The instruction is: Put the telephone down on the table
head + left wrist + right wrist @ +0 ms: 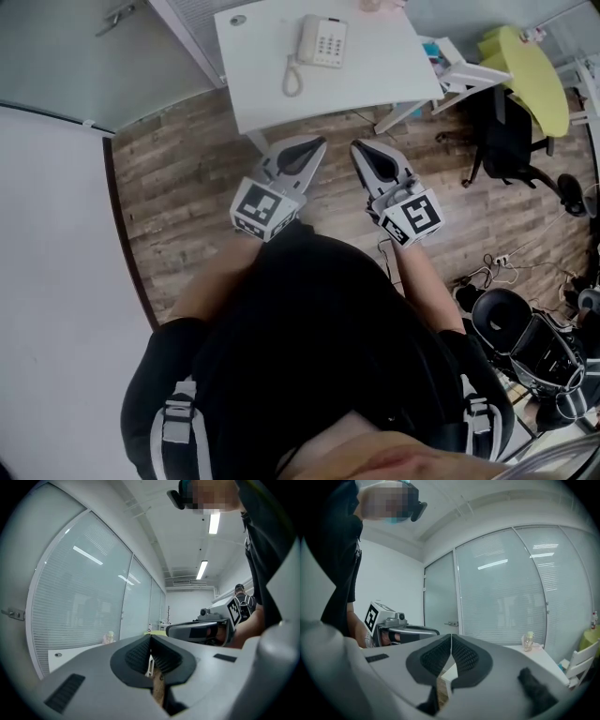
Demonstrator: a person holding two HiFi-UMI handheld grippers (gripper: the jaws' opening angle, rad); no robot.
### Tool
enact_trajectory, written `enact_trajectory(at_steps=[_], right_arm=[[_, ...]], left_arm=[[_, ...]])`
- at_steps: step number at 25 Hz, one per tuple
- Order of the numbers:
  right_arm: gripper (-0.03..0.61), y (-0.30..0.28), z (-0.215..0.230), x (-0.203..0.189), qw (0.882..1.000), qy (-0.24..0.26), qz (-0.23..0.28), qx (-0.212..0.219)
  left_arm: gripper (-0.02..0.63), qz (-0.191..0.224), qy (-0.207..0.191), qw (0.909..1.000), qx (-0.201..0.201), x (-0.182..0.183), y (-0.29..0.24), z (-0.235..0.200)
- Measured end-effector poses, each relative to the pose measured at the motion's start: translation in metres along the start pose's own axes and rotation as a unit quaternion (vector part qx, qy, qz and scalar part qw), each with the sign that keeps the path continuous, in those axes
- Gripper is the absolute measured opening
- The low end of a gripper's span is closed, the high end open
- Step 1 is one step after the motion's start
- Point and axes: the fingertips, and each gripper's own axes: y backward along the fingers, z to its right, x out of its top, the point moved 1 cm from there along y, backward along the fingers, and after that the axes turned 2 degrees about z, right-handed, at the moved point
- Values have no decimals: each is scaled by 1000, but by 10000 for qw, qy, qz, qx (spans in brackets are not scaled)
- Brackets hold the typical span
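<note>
**Telephone on the table, both grippers empty**

The telephone [322,41] lies flat on the white table [375,80], with its cord [292,77] looping off its left side. The left gripper [316,144] and right gripper [359,146] hang over the wooden floor [187,173], short of the table. Each has its jaws pressed together on nothing. By this, the phone looks already set down, with nothing plainly left.
</note>
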Motion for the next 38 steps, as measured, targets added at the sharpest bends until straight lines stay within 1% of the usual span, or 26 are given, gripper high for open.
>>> enact_trajectory(at_steps=[5,10,13,16,18,20,24,29,34,38], right_arm=[[18,-35,7,-1,9998,46,-77,-150],[18,-49,28,-2,9994,-32,-53,-341],[18,-55,44,-2,9992,31,-109,-388],[17,-59,59,-7,9991,24,-122,-411],[17,-64,65,-12,9992,23,-99,-396],[18,-70,80,-14,9994,45,-109,-324],[18,-83,134,-11,9998,56,-158,-77],[18,-100,188,-5,9992,32,-155,375],[18,-109,234,1,9975,50,-132,699],[18,-113,263,-3,9958,-26,-154,905]], left_arm=[[9,-4,60,9999,-157,-1,-1,-37],[9,-40,50,9997,-228,-3,-19,-61],[9,-59,11,9996,-277,-4,-32,-68],[11,-39,168,9993,-329,-10,-45,-73],[9,-36,206,9993,-308,-15,-49,-79],[9,-36,180,9996,-229,-15,-63,-87],[9,-86,180,9998,11,-6,-114,-108],[9,-122,242,9990,363,4,-168,-128],[9,-95,262,9971,713,13,-213,-141],[9,-192,228,9945,1008,8,-236,-148]])
